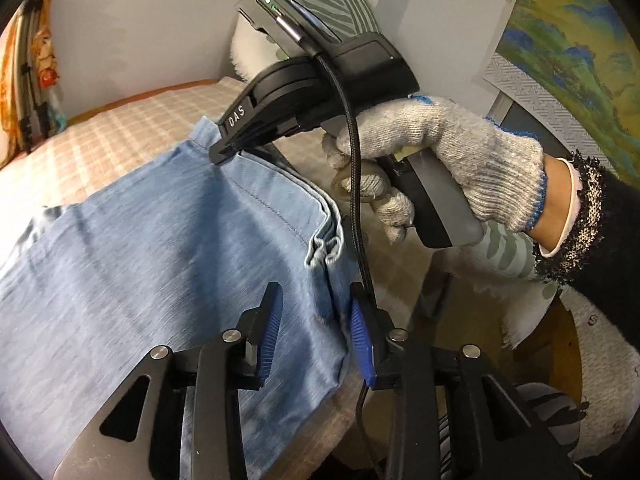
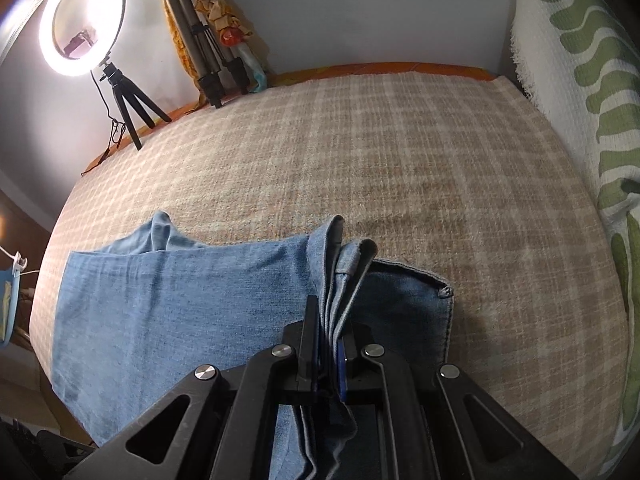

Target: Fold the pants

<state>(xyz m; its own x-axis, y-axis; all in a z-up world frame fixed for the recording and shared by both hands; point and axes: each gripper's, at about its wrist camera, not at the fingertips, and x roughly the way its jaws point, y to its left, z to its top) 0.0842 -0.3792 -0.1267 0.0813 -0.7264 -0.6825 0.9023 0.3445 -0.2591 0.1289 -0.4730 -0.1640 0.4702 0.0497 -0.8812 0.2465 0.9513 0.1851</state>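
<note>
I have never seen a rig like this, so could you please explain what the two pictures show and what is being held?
No robot: a person holds handheld tongs in each hand, each carrying a wide-angle camera looking along its fingers. The left camera shows the left tongs standing open over blue pants on a checked bed cover; beyond, a gloved hand works the right tongs. In the right camera, those tongs are shut on bunched denim. A ring light stands behind.

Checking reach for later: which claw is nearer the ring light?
Right. The right claw, shut on the jeans, faces the ring light across the bed; the left claw sits farther back, behind the right one.
</note>
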